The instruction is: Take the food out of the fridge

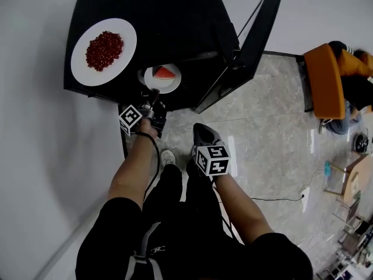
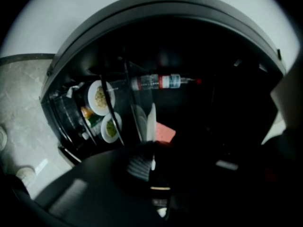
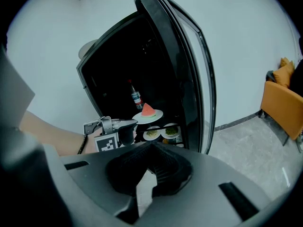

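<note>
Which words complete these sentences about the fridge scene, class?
The left hand-held gripper is shut on the rim of a plate carrying a slice of ____.
The plate of red food sits on ____ of the fridge.
The fridge door stands ____.
Missing words: watermelon; top; open.

The fridge (image 1: 175, 16) is black, the plate (image 1: 166, 87) white, its watermelon slice (image 1: 164, 72) red and the chair (image 1: 323, 86) orange.

Blk clothes (image 1: 116, 238), white shoe (image 1: 168, 156), b/w marker cubes (image 1: 213, 160)
</note>
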Demonstrator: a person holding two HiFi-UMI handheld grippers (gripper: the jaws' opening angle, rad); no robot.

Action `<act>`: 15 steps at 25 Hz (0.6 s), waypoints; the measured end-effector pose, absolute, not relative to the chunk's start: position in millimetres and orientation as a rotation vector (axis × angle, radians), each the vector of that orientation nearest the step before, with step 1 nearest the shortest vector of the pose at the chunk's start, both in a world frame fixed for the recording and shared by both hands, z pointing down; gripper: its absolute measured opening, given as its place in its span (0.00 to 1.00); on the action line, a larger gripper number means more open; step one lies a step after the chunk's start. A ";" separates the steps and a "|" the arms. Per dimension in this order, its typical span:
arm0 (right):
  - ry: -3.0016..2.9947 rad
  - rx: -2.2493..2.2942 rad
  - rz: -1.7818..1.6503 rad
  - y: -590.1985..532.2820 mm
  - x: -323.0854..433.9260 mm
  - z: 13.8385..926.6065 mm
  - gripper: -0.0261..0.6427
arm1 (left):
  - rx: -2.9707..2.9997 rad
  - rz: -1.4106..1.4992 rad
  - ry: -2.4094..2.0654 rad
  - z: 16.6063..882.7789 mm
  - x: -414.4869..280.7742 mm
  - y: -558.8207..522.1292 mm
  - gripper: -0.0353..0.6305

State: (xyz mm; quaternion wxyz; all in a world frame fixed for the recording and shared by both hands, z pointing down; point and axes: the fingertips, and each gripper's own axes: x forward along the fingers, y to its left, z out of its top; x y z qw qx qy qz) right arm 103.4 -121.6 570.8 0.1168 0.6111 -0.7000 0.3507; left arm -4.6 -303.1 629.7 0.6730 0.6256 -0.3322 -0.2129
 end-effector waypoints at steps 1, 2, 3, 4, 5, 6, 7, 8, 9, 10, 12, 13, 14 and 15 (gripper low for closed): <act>-2.052 1.788 1.024 -122.7 103.3 570.1 0.03 | 1.413 -0.479 -0.736 629.1 -4.1 -300.3 0.06; -2.055 1.786 1.020 -123.8 103.1 569.3 0.03 | 1.416 -0.482 -0.723 628.2 -3.6 -297.4 0.06; -2.058 1.784 1.015 -124.8 103.0 568.4 0.03 | 1.416 -0.487 -0.710 627.2 -3.3 -294.6 0.06; -2.060 1.783 1.010 -125.7 103.0 567.5 0.03 | 1.415 -0.497 -0.697 626.0 -3.3 -292.0 0.06; -2.061 1.781 1.006 -126.2 103.0 566.9 0.03 | 1.414 -0.508 -0.687 624.6 -3.8 -289.5 0.06; -2.061 1.780 1.004 -126.4 103.1 566.7 0.03 | 1.412 -0.521 -0.678 623.3 -4.8 -287.0 0.06; -2.060 1.781 1.004 -126.3 103.2 566.6 0.03 | 1.408 -0.532 -0.671 621.8 -6.0 -284.4 0.07; -2.058 1.781 1.005 -125.9 103.1 566.6 0.03 | 1.405 -0.543 -0.664 620.1 -7.0 -281.7 0.07; -2.057 1.781 1.006 -125.5 102.9 566.6 0.03 | 1.403 -0.553 -0.657 618.3 -7.9 -279.0 0.07; -2.057 1.780 1.008 -125.0 102.5 566.6 0.03 | 1.404 -0.561 -0.649 616.6 -8.6 -276.5 0.07; -2.059 1.775 1.007 -124.8 101.2 566.2 0.03 | 1.410 -0.571 -0.630 612.7 -9.3 -272.7 0.07; -2.062 1.773 1.005 -125.2 100.6 565.7 0.03 | 1.414 -0.578 -0.618 609.8 -9.0 -271.4 0.07; -2.064 1.772 1.002 -125.7 100.3 564.9 0.03 | 1.418 -0.586 -0.606 606.4 -8.6 -270.4 0.07; -2.066 1.773 0.999 -126.2 100.2 564.0 0.03 | 1.423 -0.593 -0.595 602.5 -8.3 -269.4 0.07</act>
